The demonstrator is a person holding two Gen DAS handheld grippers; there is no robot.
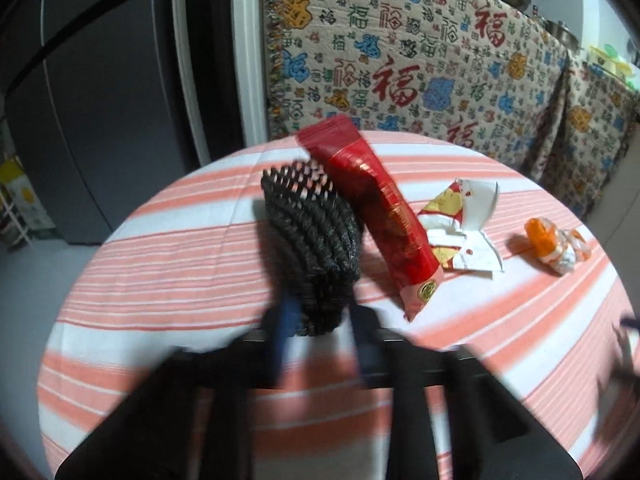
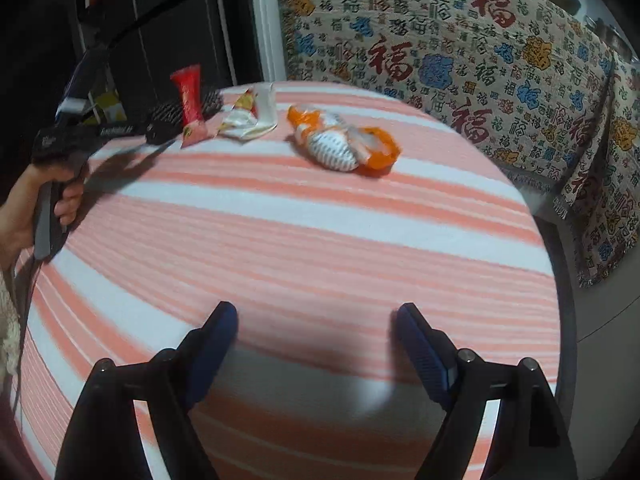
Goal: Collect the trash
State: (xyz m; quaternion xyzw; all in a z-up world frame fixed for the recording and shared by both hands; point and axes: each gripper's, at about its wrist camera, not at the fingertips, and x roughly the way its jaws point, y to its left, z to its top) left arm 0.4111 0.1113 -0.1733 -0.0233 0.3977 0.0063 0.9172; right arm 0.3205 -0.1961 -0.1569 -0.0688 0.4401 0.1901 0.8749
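My left gripper (image 1: pixel 320 320) is shut on the near edge of a black woven basket (image 1: pixel 312 236), which is tipped on its side on the striped table. A long red wrapper (image 1: pixel 372 208) leans against the basket's right side; whether it sits inside is unclear. To the right lie a torn white, red and yellow wrapper (image 1: pixel 464 228) and a crumpled orange and white wrapper (image 1: pixel 556 244). My right gripper (image 2: pixel 316 320) stands open over bare tablecloth, well short of the orange and white wrapper (image 2: pixel 344 142). Far left in the right wrist view are the left gripper (image 2: pixel 156 132), the red wrapper (image 2: pixel 190 104) and the torn wrapper (image 2: pixel 252 116).
The round table (image 2: pixel 320 240) wears a pink and white striped cloth and drops off at its edges. A patterned cloth (image 2: pixel 440 40) drapes furniture behind it. A dark cabinet (image 1: pixel 100 100) stands at the back left. A person's hand (image 2: pixel 40 200) grips the left tool's handle.
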